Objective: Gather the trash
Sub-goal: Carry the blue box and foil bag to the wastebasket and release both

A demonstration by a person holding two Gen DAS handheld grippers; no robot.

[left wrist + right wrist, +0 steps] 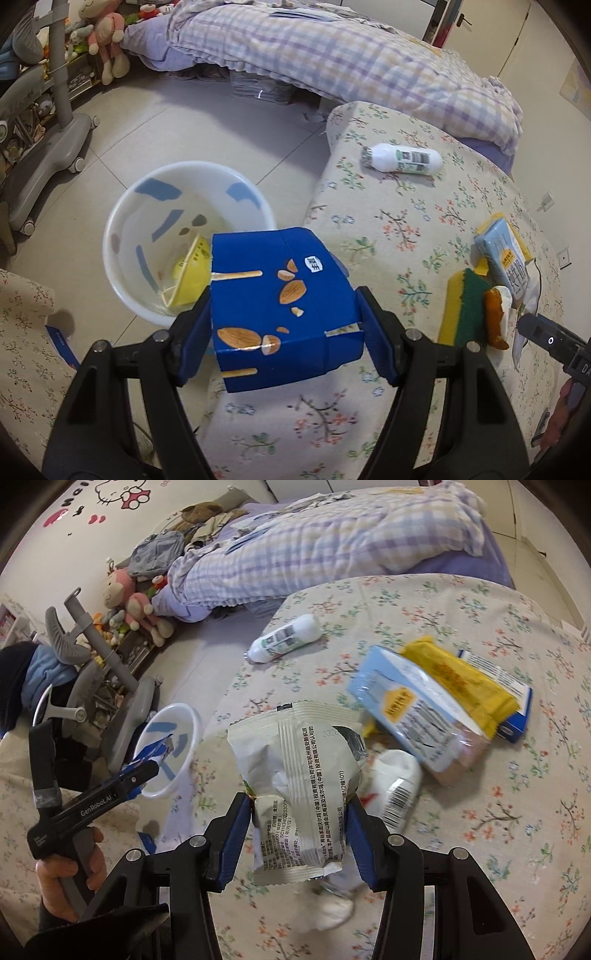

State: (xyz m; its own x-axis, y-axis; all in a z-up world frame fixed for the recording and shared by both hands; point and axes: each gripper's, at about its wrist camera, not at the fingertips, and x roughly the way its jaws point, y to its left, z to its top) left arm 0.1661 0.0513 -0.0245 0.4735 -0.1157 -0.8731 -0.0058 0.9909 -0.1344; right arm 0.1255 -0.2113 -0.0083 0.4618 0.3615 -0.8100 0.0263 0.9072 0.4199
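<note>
The left tool (284, 325) grips a light, stiff blue carton (280, 306) by its flat sides, the white bucket (122, 221) at ten o'clock, while the right tool (299, 830) pinches a crinkly, near-weightless white wrapper (295, 775) at its gathered middle above the floral worktop (480, 812).

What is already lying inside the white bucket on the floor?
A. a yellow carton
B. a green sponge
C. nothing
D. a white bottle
A: in the left wrist view a yellow carton lies at the bottom of the white bucket; the white bottle and the green sponge are on the flowered cloth.
</note>
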